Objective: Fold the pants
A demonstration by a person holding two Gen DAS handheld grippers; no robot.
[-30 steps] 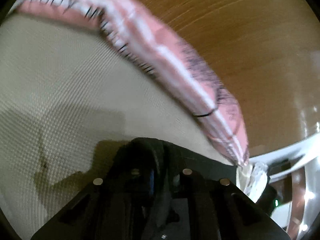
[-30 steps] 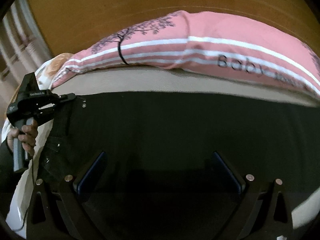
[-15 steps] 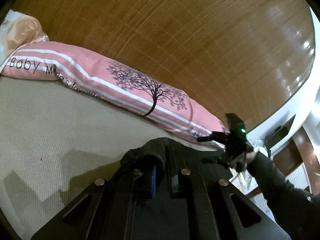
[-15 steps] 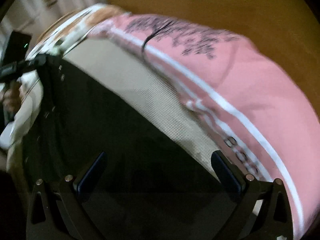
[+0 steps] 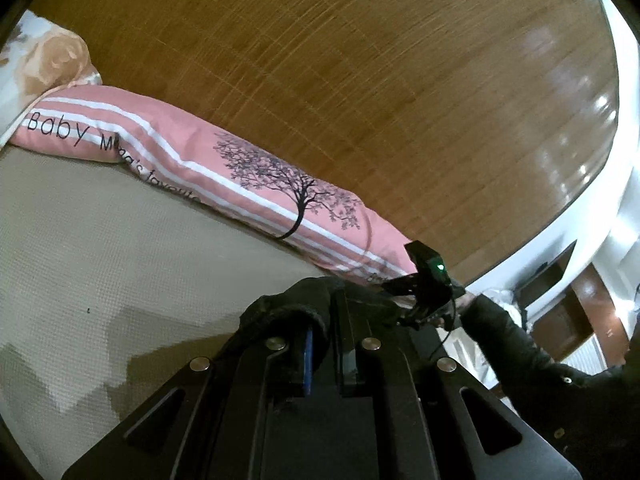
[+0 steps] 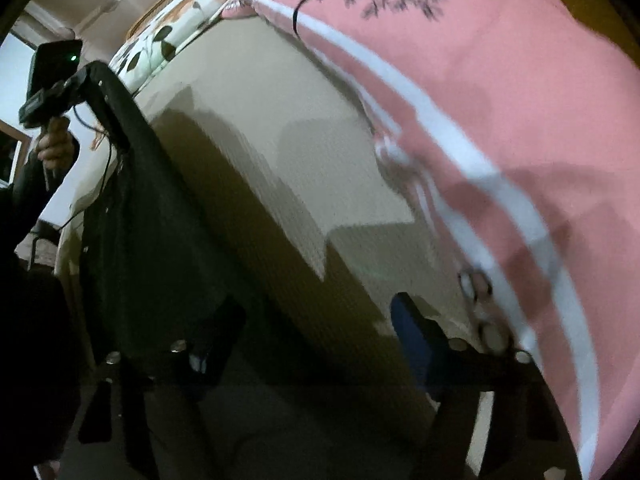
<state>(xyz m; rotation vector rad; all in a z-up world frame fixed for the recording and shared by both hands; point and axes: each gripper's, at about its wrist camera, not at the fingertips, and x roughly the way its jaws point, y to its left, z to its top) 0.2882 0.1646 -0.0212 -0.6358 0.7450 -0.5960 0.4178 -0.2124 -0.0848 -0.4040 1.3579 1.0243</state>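
Note:
The black pants (image 6: 152, 232) hang lifted above the beige bed (image 6: 280, 128). In the left wrist view my left gripper (image 5: 326, 340) is shut on a bunched edge of the pants (image 5: 288, 308). In the right wrist view the left gripper (image 6: 86, 80) holds the pants' top corner at the far left. My right gripper (image 6: 312, 344) has its jaws wide apart, with the dark fabric over the left finger; the right blue pad (image 6: 408, 332) is bare. The right gripper also shows in the left wrist view (image 5: 404, 286), by the pants' far edge.
A long pink pillow (image 5: 192, 160) with white stripes and a tree print lies along the wooden headboard (image 5: 360, 80). A floral pillow (image 5: 44, 60) sits at the bed's end. Beige bedsheet (image 5: 100, 248) spreads below the pants.
Both grippers have swung and lifted the pants off the bed. The right view has tilted from facing flat fabric to a slanted view with more bedsheet exposed.

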